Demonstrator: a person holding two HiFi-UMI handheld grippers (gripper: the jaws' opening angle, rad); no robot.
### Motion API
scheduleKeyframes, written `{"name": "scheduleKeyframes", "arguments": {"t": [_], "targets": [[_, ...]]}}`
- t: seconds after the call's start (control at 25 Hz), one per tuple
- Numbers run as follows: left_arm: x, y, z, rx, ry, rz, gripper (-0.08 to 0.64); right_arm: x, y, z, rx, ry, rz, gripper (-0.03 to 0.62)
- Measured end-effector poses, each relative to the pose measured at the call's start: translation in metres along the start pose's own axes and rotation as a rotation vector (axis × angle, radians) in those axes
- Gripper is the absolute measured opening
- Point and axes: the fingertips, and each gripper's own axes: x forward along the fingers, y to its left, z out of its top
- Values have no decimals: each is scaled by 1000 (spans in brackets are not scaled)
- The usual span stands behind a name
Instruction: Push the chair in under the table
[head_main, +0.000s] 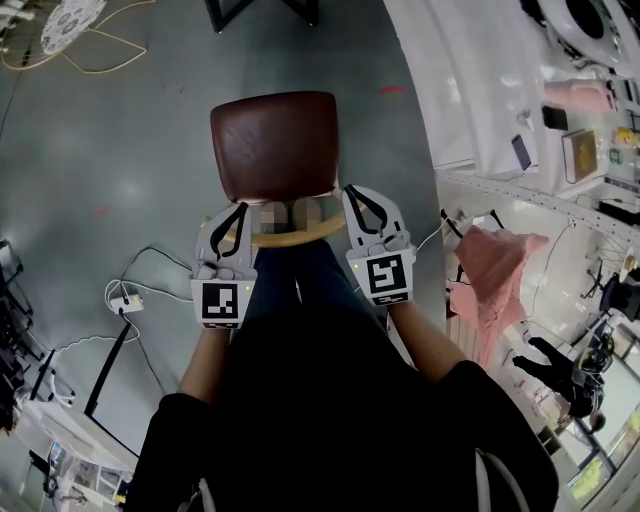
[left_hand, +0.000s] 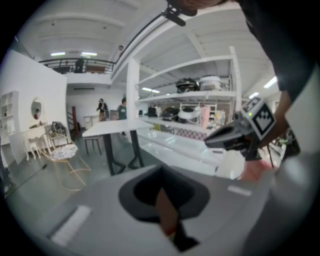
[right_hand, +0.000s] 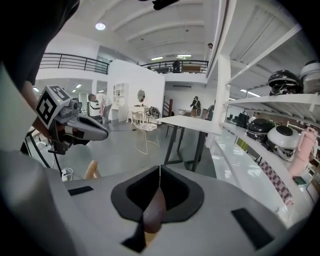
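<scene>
One chair (head_main: 275, 145) with a brown padded seat stands out on the grey floor (head_main: 120, 150), its curved wooden backrest (head_main: 290, 237) on the near side, towards the person. The left tongs (head_main: 236, 212) sit at the backrest's left end and the right tongs (head_main: 358, 198) at its right end; whether either touches the wood cannot be told. Both tongs are clenched with nothing gripped, and in each gripper view only a brown sliver of the chair shows at the closed tips. The table (right_hand: 192, 125), white-topped on dark legs, stands well apart on the chair's far side. White shelving (head_main: 470, 90) runs along the right, and a pink cloth (head_main: 495, 275) hangs at its near end. To the left of the person, a white cable (head_main: 128, 300) trails over the floor.
</scene>
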Motion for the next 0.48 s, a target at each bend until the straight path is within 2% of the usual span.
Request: {"name": "scheduleKeyframes", "arguments": {"t": [0.36, 0.48], "targets": [[-9, -4, -56, -10, 109, -22, 9, 0, 9, -59, -21, 140, 19, 23], [-13, -8, -77, -10, 150, -47, 9, 1, 16, -77, -28, 181, 56, 23]]}}
